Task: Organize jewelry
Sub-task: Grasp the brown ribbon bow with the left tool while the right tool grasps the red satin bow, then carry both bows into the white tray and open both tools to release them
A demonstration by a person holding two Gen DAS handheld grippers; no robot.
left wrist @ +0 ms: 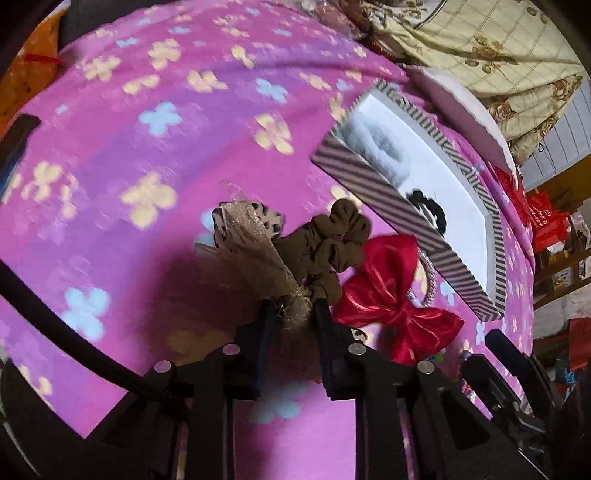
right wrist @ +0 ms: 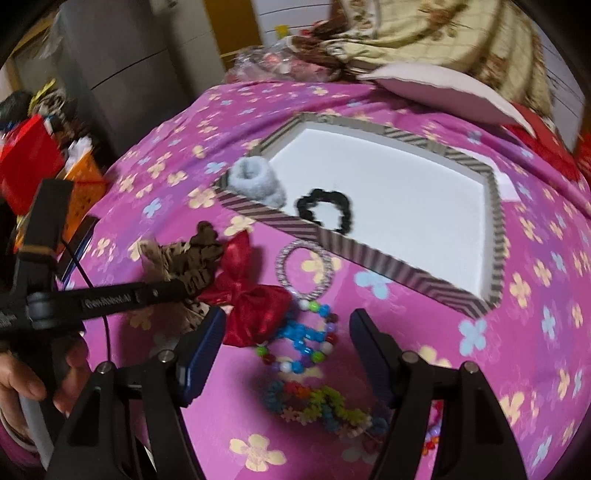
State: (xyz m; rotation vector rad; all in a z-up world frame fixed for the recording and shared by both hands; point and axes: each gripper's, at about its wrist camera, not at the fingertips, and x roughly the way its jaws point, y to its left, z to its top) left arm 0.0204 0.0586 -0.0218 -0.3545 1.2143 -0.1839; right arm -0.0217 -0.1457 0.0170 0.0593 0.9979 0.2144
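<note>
In the left wrist view my left gripper [left wrist: 293, 306] is shut on the knot of a beige glittery bow [left wrist: 255, 240], which lies on the pink flowered cloth. A brown scrunchie [left wrist: 332, 236] and a red satin bow [left wrist: 391, 299] lie just to its right. A striped box [left wrist: 406, 221] holds a grey scrunchie [left wrist: 384, 147] and a black scrunchie [left wrist: 430, 212]. My right gripper [right wrist: 288, 321] stands open above a multicoloured bead bracelet [right wrist: 303, 339]. A silver bracelet [right wrist: 304, 271] lies beyond it, and a flower-bead bracelet [right wrist: 317, 406] nearer to the camera. The left gripper [right wrist: 184, 290] reaches in from the left.
A pale pillow [right wrist: 443, 88] and a floral quilt [right wrist: 443, 29] lie behind the striped box [right wrist: 369, 254]. Red bags [left wrist: 546, 218] and an orange box [right wrist: 81, 177] stand off the bed's sides. A black cable [left wrist: 74, 332] trails at the lower left. A hand [right wrist: 22, 384] holds the left gripper's handle.
</note>
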